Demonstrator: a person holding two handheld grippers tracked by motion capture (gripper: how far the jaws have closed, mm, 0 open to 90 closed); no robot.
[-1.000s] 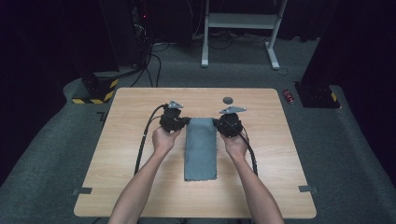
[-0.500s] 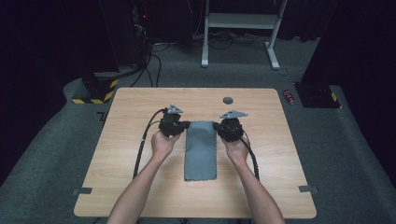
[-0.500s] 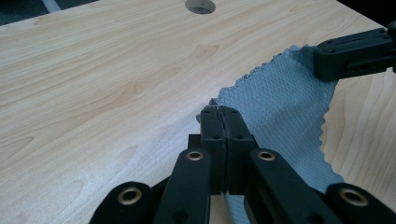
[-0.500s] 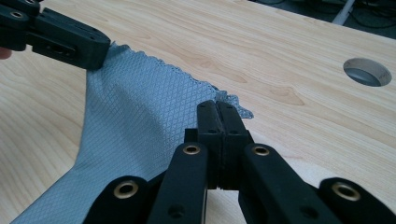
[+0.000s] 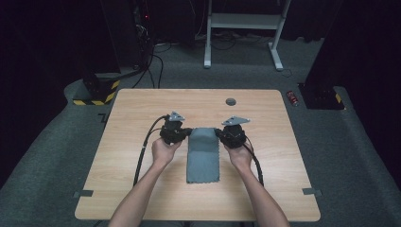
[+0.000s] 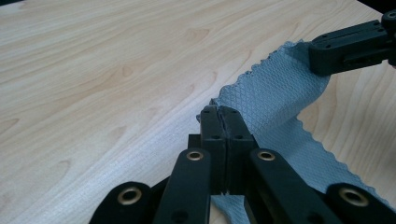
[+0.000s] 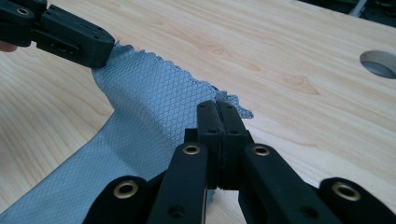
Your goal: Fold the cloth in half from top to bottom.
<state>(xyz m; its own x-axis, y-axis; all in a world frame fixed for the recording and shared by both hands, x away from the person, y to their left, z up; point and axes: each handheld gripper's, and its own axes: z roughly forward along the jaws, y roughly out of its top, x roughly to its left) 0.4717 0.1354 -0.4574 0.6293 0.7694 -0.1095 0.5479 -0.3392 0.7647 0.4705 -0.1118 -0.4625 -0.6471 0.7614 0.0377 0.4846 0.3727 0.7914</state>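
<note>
Cloth (image 5: 203, 156), grey-blue with a diamond weave and zigzag-cut edges, lies mid-bench as a long narrow strip running from the far side toward the person; it looks already folded lengthwise. Left tool (image 5: 176, 133) is clenched on the cloth's far left corner; the left gripper view shows its jaws pressed together with fabric (image 6: 275, 100) pinched at the tips. Right tool (image 5: 231, 135) is clenched on the far right corner, and the right gripper view likewise shows its jaws together on the cloth edge (image 7: 154, 100). Far end is raised slightly off the bench (image 5: 142, 106) between the two tools and arches up; the near end lies flat. Both hands sit level, either side of the strip.

Progress, my read: both corners secured, lift barely begun. What's left is probably carrying the far edge over toward the near edge to halve the strip, laying it down square, letting go. No crease from that fold is visible yet. Round hole (image 5: 231, 101) in the bench sits well beyond the cloth, out of the way.
</note>
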